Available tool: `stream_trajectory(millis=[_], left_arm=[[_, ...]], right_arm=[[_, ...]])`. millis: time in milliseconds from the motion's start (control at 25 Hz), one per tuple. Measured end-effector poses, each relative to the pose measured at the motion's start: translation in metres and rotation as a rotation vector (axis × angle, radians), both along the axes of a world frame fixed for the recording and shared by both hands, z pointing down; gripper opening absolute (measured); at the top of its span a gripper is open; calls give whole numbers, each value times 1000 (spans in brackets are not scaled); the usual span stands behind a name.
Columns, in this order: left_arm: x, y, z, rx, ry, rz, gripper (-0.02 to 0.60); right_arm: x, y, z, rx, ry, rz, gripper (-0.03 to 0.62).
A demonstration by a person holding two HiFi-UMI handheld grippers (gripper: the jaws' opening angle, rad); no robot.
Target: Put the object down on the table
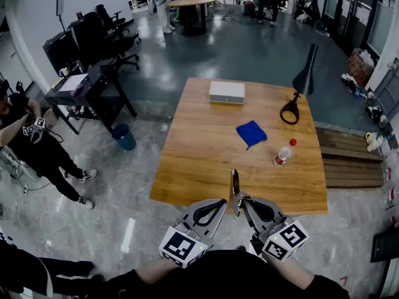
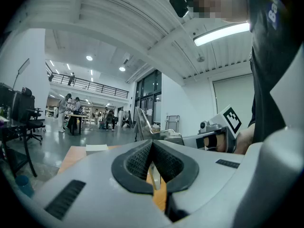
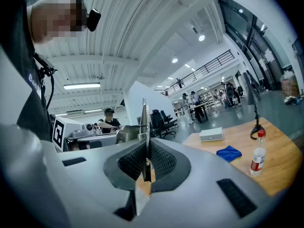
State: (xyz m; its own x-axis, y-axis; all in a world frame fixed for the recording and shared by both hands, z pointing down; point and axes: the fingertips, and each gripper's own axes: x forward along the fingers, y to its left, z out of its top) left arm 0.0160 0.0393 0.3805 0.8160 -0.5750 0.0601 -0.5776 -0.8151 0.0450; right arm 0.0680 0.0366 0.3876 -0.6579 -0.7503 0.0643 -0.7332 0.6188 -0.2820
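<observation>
A thin, flat metal blade-like object (image 1: 235, 189) points forward over the front edge of the wooden table (image 1: 199, 161). My right gripper (image 1: 239, 204) is shut on its near end. In the right gripper view the blade (image 3: 144, 122) stands on edge between the dark pads of the right gripper (image 3: 146, 148). My left gripper (image 1: 222, 203) hangs just left of it, shut, with nothing held. The left gripper view shows the left gripper (image 2: 152, 148) with its pads together. In that same view the blade (image 2: 141, 125) is off to the right, apart from these pads.
On the table lie a white box (image 1: 227, 92), a blue cloth (image 1: 251, 132), a red-capped bottle (image 1: 284, 154) and a black desk lamp (image 1: 300, 83). A blue bin (image 1: 124, 136), a cart and office chairs stand to the left, near a person (image 1: 34, 145).
</observation>
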Motion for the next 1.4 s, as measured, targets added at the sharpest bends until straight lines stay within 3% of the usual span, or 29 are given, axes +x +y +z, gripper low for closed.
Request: stream_trajectory(millis=[680,1120,1400], left_arm=[[14,3,5,-8,-10,2,0],[51,1,4,-4,-33,-102,0],[54,-3,5,-4,-40,-154,0]], right_arm=[[14,1,9,-19,-22,-5,5],[50,1,12,-10,-46,-110,5],[60,-1,20,-28,-32,-146,5]])
